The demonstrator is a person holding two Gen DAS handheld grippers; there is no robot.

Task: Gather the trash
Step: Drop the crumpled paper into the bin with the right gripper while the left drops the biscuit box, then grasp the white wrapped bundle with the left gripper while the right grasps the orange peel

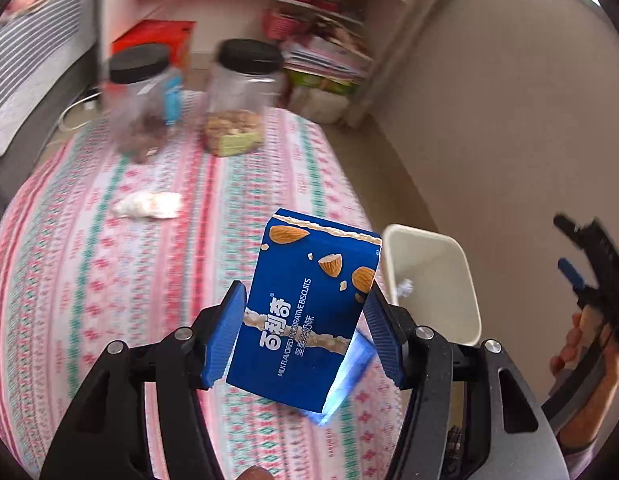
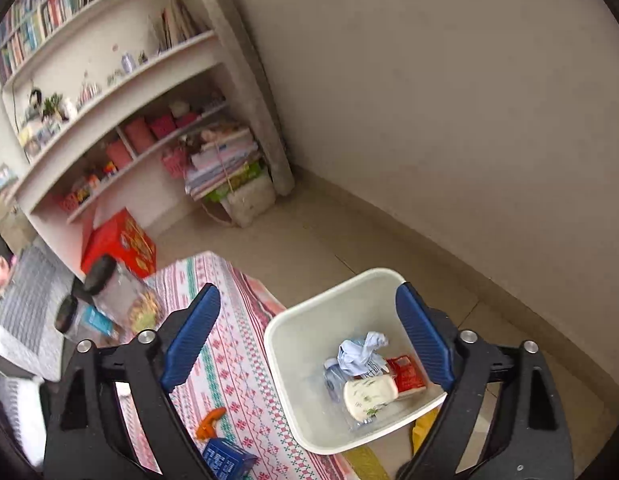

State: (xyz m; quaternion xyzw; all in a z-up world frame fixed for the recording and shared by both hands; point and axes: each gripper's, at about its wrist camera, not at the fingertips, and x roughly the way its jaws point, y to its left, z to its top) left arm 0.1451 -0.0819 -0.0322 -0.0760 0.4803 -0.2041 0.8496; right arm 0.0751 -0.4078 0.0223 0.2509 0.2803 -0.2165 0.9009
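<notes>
Spreading across the left of the left wrist view was a table under a pink-and-green patterned tablecloth (image 1: pixel 109 280), with two clear black-lidded jars at its far end: one holding dark pieces (image 1: pixel 139 100) and one holding pale nuts (image 1: pixel 241 100). Nearer lay a crumpled white wrapper (image 1: pixel 147 205). At the middle, the left gripper (image 1: pixel 305 336) had its blue pads pressed on either side of a blue biscuit box (image 1: pixel 305 320) (almonds printed on its face), which it held tilted above the cloth. Just right of the box stood a cream waste bin (image 1: pixel 465 280) beside the table's edge, and at the far right a hand (image 1: pixel 581 344) held the right gripper.

In the right wrist view, an orange scrap (image 2: pixel 209 422) and the blue box's corner lay low on the cloth at left. The right gripper (image 2: pixel 309 338) stood wide apart with nothing between its pads, above the bin (image 2: pixel 281 344). Inside the bin lay a crumpled pale-blue tissue (image 2: pixel 361 350), a white green-flecked packet (image 2: pixel 369 396) and a red sachet (image 2: pixel 407 374).
</notes>
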